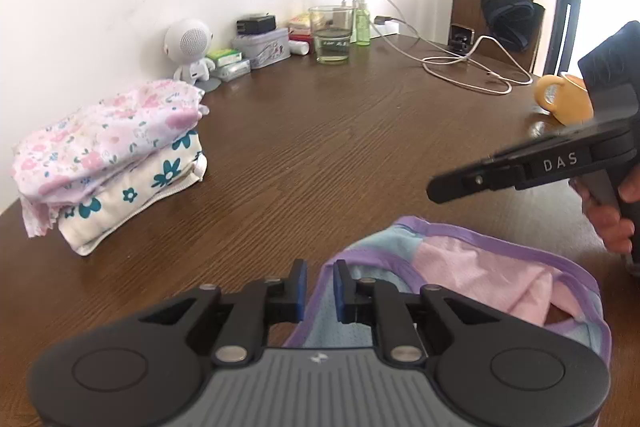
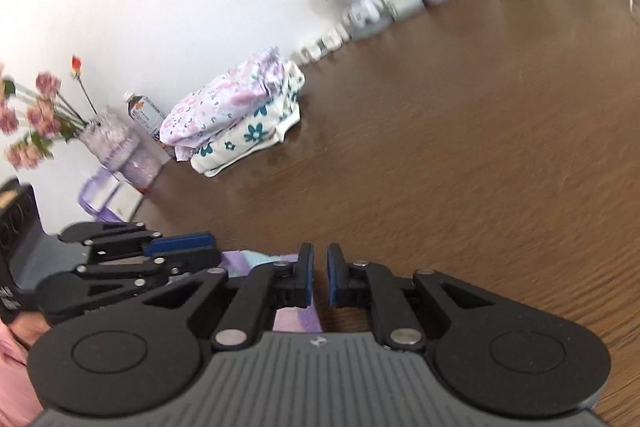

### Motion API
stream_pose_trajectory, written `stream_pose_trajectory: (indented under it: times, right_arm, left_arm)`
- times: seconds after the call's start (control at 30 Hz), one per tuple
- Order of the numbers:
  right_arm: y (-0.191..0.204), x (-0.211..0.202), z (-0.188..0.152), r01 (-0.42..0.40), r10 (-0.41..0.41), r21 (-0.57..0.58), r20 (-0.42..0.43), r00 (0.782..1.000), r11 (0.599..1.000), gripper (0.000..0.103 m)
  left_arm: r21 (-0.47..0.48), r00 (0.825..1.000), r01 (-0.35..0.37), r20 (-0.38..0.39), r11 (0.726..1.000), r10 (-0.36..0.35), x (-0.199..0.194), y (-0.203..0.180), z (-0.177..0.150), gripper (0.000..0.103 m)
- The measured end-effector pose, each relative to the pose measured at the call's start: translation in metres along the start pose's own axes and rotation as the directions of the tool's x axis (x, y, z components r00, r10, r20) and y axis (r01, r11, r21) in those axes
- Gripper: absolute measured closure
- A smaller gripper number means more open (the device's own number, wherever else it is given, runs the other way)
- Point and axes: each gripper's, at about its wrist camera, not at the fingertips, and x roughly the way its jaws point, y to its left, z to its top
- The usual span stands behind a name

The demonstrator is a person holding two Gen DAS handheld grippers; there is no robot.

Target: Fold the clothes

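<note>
the left gripper (image 1: 321,289) is hovering with a narrow gap, gripping nothing, over the pink-and-purple garment (image 1: 472,267) lying rumpled on the table (image 1: 320,131); the right gripper (image 2: 319,277), likewise parted, is moving; pinching the purple hem cleanly seems wise.

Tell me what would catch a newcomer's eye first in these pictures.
The stack of folded floral clothes stands out first, at the left of the brown table near the wall. Next, the pastel garment with purple trim lies unfolded at the near edge, right in front of the left gripper, whose blue-padded fingers stand slightly apart. The right gripper hangs above it at right, before an orange mug.
</note>
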Motion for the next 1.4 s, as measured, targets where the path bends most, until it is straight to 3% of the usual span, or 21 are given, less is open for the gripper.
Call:
stream_pose_trajectory:
  times: [0.07,0.17,0.23,0.3,0.33,0.4,0.57,0.7,0.77,0.9,0.93,1.0,1.1,1.2,1.4]
  right_arm:
    - [0.021,-0.006,-0.001,0.006,-0.005,-0.128,0.012,1.0,0.992,0.092]
    - [0.055,-0.001,-0.006,0.009,-0.021,-0.317,-0.033,0.999,0.948,0.087]
    - [0.068,0.015,-0.01,0.028,-0.063,-0.379,-0.079,0.995,0.925,0.073]
    - [0.072,0.03,-0.013,0.059,-0.112,-0.407,-0.106,0.988,0.911,0.074]
    - [0.072,0.034,-0.013,0.067,-0.124,-0.41,-0.114,0.986,0.909,0.085]
    - [0.07,0.033,-0.012,0.063,-0.113,-0.388,-0.107,0.988,0.919,0.101]
    - [0.051,0.022,0.012,0.023,-0.039,-0.21,-0.072,0.997,0.977,0.101]
    - [0.04,0.036,0.019,0.064,-0.078,-0.154,-0.086,0.993,0.986,0.101]
    - [0.037,0.044,0.019,0.085,-0.098,-0.14,-0.091,0.991,0.986,0.099]
    - [0.03,0.038,0.018,0.085,-0.09,-0.077,-0.067,0.994,0.993,0.073]
    - [0.029,0.03,0.018,0.08,-0.084,-0.066,-0.049,0.995,0.995,0.073]
    - [0.029,0.009,0.013,0.074,-0.075,-0.062,-0.018,0.997,0.995,0.073]
    - [0.035,-0.022,-0.003,0.092,-0.093,-0.118,0.0,0.996,0.989,0.073]
    - [0.04,-0.042,-0.025,0.133,-0.139,-0.168,-0.021,0.99,0.977,0.073]
    - [0.032,-0.057,-0.056,0.153,-0.159,-0.107,-0.052,0.986,0.982,0.073]
  left_arm:
    - [0.034,1.0,0.003,-0.003,0.999,-0.003,-0.009,-0.009,-0.007,0.089]
    - [0.052,1.0,0.007,-0.023,0.999,-0.006,-0.017,-0.018,-0.018,0.089]
    - [0.04,0.999,-0.003,-0.032,0.999,0.004,-0.022,-0.017,-0.026,0.088]
    - [0.022,0.999,-0.022,-0.038,1.0,0.023,-0.028,-0.014,-0.036,0.088]
    - [0.004,0.999,-0.036,-0.037,0.999,0.036,-0.03,-0.01,-0.039,0.088]
    - [-0.034,0.997,-0.065,-0.035,0.997,0.064,-0.036,0.0,-0.047,0.088]
    - [-0.097,0.994,-0.095,-0.056,0.991,0.09,-0.036,0.016,-0.061,0.088]
    - [-0.132,0.994,-0.102,-0.048,0.986,0.096,-0.038,0.023,-0.068,0.084]
    - [-0.142,0.994,-0.108,-0.044,0.984,0.102,-0.039,0.025,-0.07,0.08]
    - [-0.169,0.993,-0.112,-0.04,0.979,0.106,-0.044,0.03,-0.073,0.077]
    - [-0.178,0.994,-0.107,-0.034,0.978,0.102,-0.047,0.03,-0.073,0.077]
    - [-0.19,0.997,-0.076,-0.01,0.979,0.075,-0.054,0.03,-0.07,0.077]
    - [-0.166,1.0,0.023,0.024,0.986,-0.02,-0.058,0.016,-0.054,0.077]
    - [-0.122,0.991,0.131,0.031,0.984,-0.129,-0.054,-0.007,-0.037,0.077]
    - [-0.095,0.986,0.158,-0.031,0.983,-0.161,-0.03,-0.032,-0.028,0.077]
